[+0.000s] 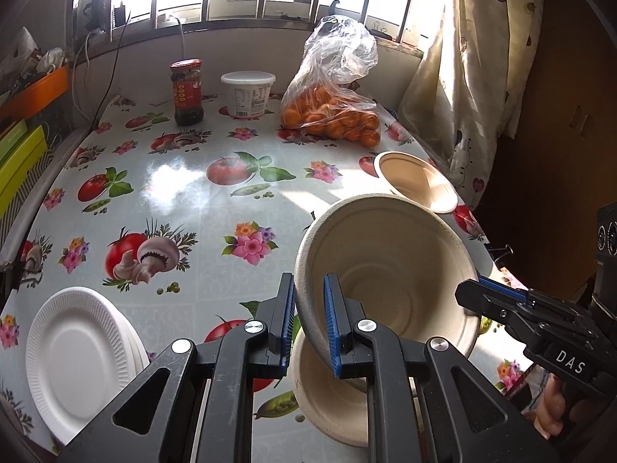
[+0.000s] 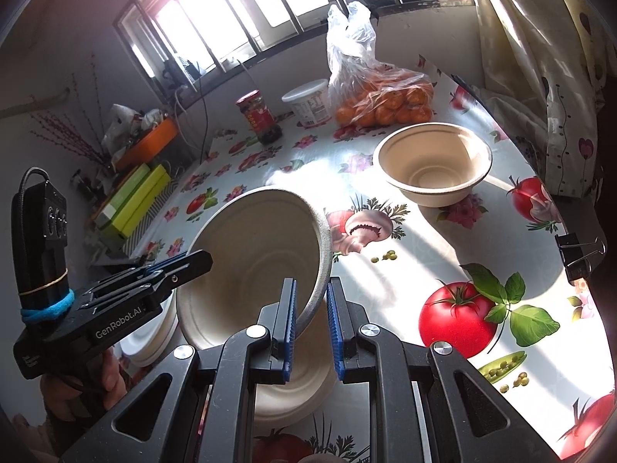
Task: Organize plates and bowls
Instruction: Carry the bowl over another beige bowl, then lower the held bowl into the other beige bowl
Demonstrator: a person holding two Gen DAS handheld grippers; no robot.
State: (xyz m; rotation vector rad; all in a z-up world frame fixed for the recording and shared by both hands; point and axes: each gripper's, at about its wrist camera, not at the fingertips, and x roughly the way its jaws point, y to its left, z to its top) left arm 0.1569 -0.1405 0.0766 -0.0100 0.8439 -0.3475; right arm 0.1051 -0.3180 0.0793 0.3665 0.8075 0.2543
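Nearest, the left gripper (image 1: 310, 322) and right gripper (image 2: 311, 322) each pinch opposite rims of one tilted pulp bowl (image 1: 389, 266), held above another pulp bowl (image 1: 327, 397) on the tablecloth (image 1: 193, 200). White paper plates (image 1: 77, 362) lie near left; a third bowl (image 2: 434, 164) sits farther right, before the bagged oranges (image 2: 385, 104).
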